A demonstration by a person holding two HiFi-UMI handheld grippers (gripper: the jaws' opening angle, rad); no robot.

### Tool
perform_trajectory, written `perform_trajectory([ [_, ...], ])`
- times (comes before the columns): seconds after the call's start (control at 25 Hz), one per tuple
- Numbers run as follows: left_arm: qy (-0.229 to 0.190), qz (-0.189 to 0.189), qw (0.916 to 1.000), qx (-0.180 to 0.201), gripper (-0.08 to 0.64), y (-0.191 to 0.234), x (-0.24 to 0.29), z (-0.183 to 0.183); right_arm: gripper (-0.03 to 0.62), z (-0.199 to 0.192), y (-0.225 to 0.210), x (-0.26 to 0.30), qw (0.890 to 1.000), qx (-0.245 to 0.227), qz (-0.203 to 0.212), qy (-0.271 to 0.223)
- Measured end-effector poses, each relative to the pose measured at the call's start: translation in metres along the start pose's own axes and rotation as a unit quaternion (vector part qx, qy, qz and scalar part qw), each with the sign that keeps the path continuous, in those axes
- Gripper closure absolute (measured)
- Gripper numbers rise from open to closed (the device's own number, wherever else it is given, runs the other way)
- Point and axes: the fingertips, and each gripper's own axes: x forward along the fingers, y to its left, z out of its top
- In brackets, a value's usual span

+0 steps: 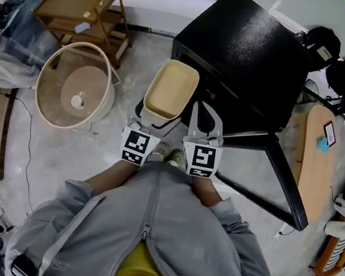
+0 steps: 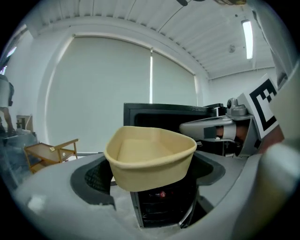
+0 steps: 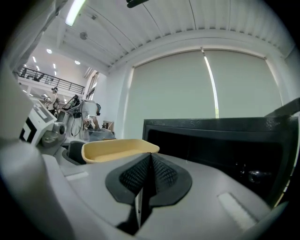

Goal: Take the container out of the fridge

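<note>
A tan, empty container [image 1: 171,89] hangs in front of the black fridge [image 1: 254,49], outside its dark opening. My left gripper [image 1: 155,116] is shut on the container's near wall; in the left gripper view the container [image 2: 150,157] fills the gap between the jaws, with the fridge [image 2: 164,112] behind it. The fridge door [image 1: 271,178] stands swung open to the right. My right gripper [image 1: 205,112] sits just right of the container, shut and empty, its pads meeting at the right gripper [image 3: 149,176]. The container [image 3: 117,149] shows to its left there.
A round wicker basket [image 1: 75,87] stands on the floor to the left, with a wooden trolley [image 1: 82,12] behind it. A wooden table [image 1: 317,159] lies to the right of the fridge door. The person's grey jacket fills the bottom of the head view.
</note>
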Motion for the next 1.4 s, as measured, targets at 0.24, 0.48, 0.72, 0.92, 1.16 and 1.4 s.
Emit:
perform_trajectory([
  [0.24,-0.016,0.08,0.9965,-0.017,0.055,0.048,-0.029,0.008,0.593,0.021,0.02,0.014,0.999,-0.006,0.024,-0.023],
  [0.48,-0.006,0.125,0.9916,-0.032,0.055,0.074,-0.041,0.021,0.594,0.043,0.03,0.02,0.998,-0.015,0.036,-0.04],
  [0.72,-0.025,0.153,0.9874,-0.03,0.055,0.092,-0.042,0.048,0.594,0.066,0.03,0.02,0.997,-0.036,0.039,-0.064],
  [0.92,-0.044,0.157,0.9863,-0.024,0.055,0.096,-0.042,0.068,0.594,0.076,0.024,0.017,0.996,-0.046,0.033,-0.074],
  [1.16,-0.049,0.15,0.9873,-0.016,0.055,0.09,-0.04,0.073,0.594,0.066,0.018,0.017,0.997,-0.036,0.029,-0.058],
  [1.4,-0.044,0.148,0.9878,-0.021,0.055,0.089,-0.04,0.07,0.594,0.063,0.018,0.02,0.998,-0.032,0.032,-0.054],
])
